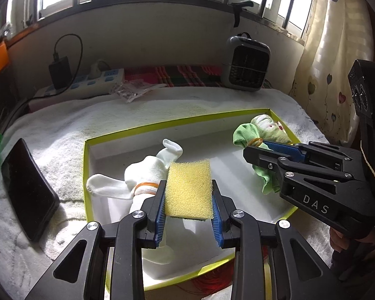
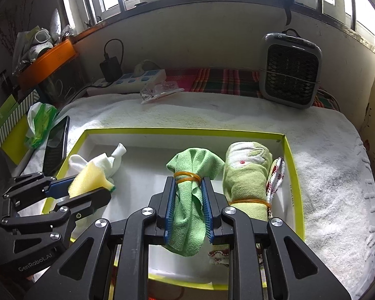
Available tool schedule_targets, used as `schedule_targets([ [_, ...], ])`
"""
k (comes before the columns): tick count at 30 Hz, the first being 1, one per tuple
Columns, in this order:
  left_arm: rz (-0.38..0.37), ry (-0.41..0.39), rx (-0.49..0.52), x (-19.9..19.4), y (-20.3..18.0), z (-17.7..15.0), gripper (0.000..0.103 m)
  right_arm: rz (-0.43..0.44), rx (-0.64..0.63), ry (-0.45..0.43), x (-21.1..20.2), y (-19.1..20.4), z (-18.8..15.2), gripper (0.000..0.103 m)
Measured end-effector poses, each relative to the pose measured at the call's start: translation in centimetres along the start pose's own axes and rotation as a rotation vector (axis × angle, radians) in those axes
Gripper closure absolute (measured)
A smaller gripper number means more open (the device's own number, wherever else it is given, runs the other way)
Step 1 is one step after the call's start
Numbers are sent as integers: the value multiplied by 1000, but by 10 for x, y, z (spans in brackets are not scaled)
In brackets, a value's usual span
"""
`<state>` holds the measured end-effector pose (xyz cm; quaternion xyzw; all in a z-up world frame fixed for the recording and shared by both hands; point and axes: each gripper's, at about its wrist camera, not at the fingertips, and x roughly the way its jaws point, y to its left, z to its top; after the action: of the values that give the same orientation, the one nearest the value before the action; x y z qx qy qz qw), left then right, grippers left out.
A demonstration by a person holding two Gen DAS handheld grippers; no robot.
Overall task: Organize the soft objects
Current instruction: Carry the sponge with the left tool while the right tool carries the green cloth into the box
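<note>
Lying squeezed between left fingers (image 1: 160,200): yellow sponge (image 1: 188,188), seemingly above box (image 1: 162,127).

Socks (image 2: 97,161) left in box (image 2: 187,132), rolled towel (image 2: 247,175) right, fan (image 2: 291,71) behind

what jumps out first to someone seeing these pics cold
The yellow sponge clamped in the left tool fills the foreground, above the white socks. The right tool grips a banded green cloth over the yellow-rimmed box, beside a rolled towel.
</note>
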<state>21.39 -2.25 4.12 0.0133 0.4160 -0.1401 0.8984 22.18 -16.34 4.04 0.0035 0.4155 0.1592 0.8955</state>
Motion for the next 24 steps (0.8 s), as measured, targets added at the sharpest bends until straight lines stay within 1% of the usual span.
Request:
schedule_targets([
  [2,30,-5,20,2,-1,0,74,-2,-8,6,5,1,0,81],
  [5,30,2,12,7,1,2,74,-19,-18,13,10,0,1,81],
  [8,69,1,32,11,1,2,74,-43,-30,13,13,0,2,81],
  [10,77,0,38,13,1,2,74,-56,-41,11,14,0,2,81],
  [12,123,-5,62,14,-1,2,74,-71,-49,8,15,1,2,81],
  [13,135,-5,66,15,-1,1,74,-80,-53,6,15,1,2,81],
  [15,132,-5,64,17,1,1,73,-92,-60,3,16,2,2,81],
  [18,175,-2,91,20,-2,0,73,-122,-83,-1,17,5,1,81],
  [21,150,5,81,21,-1,0,73,-136,-102,-3,18,8,0,81],
  [24,161,12,86,22,-1,0,73,-144,-107,-5,19,8,0,81],
])
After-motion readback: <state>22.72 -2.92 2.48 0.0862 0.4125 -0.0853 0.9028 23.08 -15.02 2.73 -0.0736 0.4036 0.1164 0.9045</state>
